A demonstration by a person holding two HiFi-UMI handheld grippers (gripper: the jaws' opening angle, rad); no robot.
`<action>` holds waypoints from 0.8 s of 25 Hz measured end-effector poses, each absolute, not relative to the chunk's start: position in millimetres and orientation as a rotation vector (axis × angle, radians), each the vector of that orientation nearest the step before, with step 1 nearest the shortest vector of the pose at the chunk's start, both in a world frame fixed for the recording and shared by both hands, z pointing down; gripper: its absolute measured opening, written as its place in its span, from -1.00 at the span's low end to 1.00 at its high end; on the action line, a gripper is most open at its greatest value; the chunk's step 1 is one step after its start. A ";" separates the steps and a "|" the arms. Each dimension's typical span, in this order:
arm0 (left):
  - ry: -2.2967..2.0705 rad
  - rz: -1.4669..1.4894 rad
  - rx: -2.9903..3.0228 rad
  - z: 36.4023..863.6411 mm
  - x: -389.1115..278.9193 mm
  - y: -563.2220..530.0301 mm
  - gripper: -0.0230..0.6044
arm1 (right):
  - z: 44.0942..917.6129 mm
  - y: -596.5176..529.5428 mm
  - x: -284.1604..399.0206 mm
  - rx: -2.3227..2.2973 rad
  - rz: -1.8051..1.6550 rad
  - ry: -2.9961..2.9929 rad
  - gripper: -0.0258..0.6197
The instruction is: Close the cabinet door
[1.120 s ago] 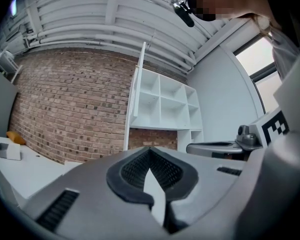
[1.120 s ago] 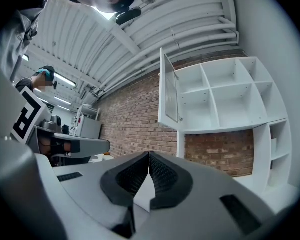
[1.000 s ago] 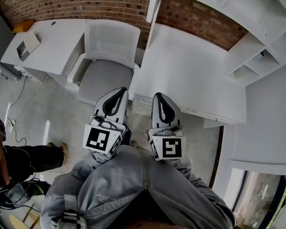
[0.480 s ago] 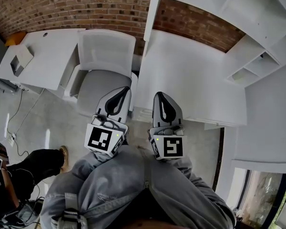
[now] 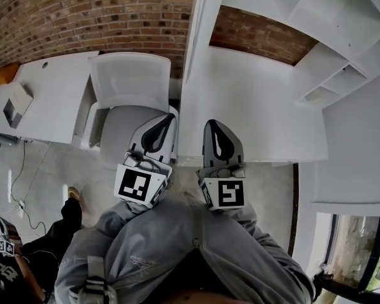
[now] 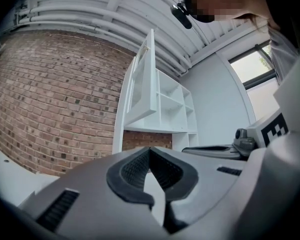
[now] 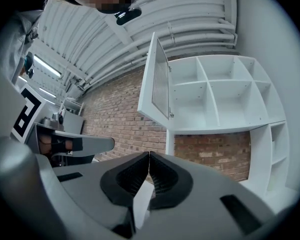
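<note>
The white wall cabinet [image 7: 225,91] hangs over a white desk [image 5: 253,106], its cubbies empty. Its door [image 7: 157,79] stands swung out to the left, seen edge-on in the left gripper view [image 6: 135,84] and as a white edge at the top of the head view [image 5: 199,18]. My left gripper [image 5: 166,116] and right gripper [image 5: 214,123] are held side by side in front of me, pointing level toward the desk. Both are shut with nothing between their pads [image 6: 162,171] [image 7: 162,176]. The door is well ahead of and above both grippers; neither touches it.
A grey chair [image 5: 130,100] stands left of the desk, just ahead of my left gripper. A white side table [image 5: 44,97] with a small box sits further left against the brick wall [image 5: 95,14]. Another person [image 5: 25,258] is at lower left. A window [image 5: 354,246] is at lower right.
Both grippers and I have moved forward toward the desk and cabinet; the chair and desk now lie closer under the grippers. The person at left has slid toward the frame's bottom corner.
</note>
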State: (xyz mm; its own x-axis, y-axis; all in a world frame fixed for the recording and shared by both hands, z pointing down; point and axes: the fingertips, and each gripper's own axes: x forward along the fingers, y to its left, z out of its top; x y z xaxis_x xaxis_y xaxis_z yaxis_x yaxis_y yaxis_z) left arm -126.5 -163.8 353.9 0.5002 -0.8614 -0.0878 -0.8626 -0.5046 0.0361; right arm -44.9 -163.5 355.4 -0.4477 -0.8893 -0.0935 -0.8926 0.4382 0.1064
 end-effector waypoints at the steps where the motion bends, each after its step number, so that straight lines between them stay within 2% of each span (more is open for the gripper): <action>1: 1.537 0.147 -2.722 353.7 -125.7 -167.6 -0.91 | 354.5 -166.9 -45.4 -1.653 0.221 2.634 -0.84; 20: 1.291 0.168 -2.840 341.5 -121.3 -200.1 -0.91 | 340.9 -189.0 -52.7 -1.815 0.261 2.540 -0.84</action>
